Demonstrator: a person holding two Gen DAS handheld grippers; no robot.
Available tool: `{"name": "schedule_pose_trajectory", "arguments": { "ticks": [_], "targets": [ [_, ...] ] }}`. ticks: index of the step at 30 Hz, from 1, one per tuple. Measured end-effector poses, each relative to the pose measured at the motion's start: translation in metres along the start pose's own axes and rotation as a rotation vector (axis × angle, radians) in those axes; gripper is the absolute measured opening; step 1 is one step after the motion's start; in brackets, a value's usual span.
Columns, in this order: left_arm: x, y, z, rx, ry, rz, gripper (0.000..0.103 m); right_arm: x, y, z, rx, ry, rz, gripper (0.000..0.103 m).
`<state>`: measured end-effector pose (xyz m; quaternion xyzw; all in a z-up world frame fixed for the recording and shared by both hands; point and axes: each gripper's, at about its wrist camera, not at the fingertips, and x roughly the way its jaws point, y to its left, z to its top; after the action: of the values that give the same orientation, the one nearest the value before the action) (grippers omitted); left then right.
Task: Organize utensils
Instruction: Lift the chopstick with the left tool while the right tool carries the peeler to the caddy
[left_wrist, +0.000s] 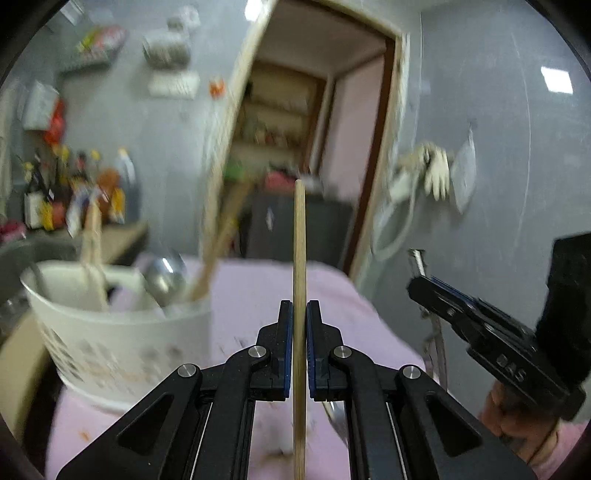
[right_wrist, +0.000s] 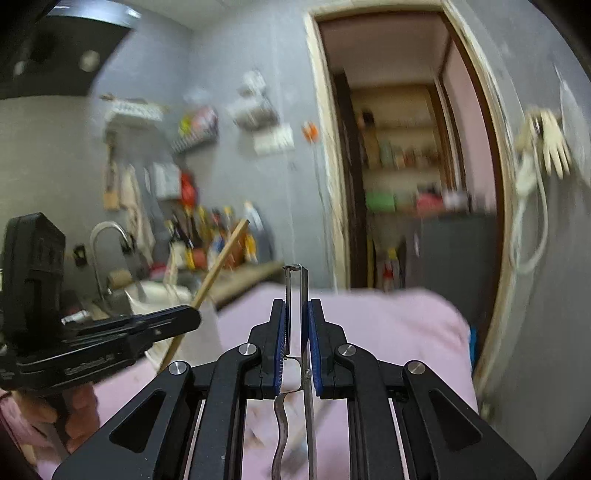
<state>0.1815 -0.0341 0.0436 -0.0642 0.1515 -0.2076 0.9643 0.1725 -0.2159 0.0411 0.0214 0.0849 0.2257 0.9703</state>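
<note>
My left gripper (left_wrist: 299, 306) is shut on a wooden chopstick (left_wrist: 299, 243) that stands upright between its pads, above the pink cloth (left_wrist: 258, 288). A white perforated basket (left_wrist: 122, 343) at the left holds a metal ladle (left_wrist: 166, 277), a pale spatula (left_wrist: 92, 266) and wooden sticks (left_wrist: 218, 243). My right gripper (right_wrist: 297, 306) is shut on a metal peeler (right_wrist: 295, 295), held upright above the cloth (right_wrist: 388, 325). The right gripper also shows at the right in the left wrist view (left_wrist: 424, 280). The left gripper with its chopstick (right_wrist: 221, 258) shows at the left in the right wrist view (right_wrist: 184, 314).
A counter with bottles (left_wrist: 74, 195) and a sink faucet (right_wrist: 107, 236) lie beyond the basket. An open doorway (right_wrist: 406, 166) with shelves is behind the table. Gloves (left_wrist: 436, 173) hang on the grey wall at right. Some utensils (right_wrist: 295, 443) lie blurred on the cloth below the right gripper.
</note>
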Motion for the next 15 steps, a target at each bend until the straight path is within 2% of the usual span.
{"name": "schedule_pose_trajectory", "arguments": {
  "ticks": [6,11,15],
  "targets": [
    [-0.034,0.032,0.031,-0.012,-0.192,0.069,0.005,0.011,0.028,0.031,-0.009,-0.163,0.086,0.010],
    [-0.050,0.071,0.052,-0.033,-0.303,0.136,0.005,0.040,0.052,0.049,0.049,-0.244,0.174,0.010],
    [-0.063,0.117,0.070,-0.112,-0.376,0.185,0.005,0.064,0.067,0.061,0.102,-0.313,0.219,0.010]
  ]
}}
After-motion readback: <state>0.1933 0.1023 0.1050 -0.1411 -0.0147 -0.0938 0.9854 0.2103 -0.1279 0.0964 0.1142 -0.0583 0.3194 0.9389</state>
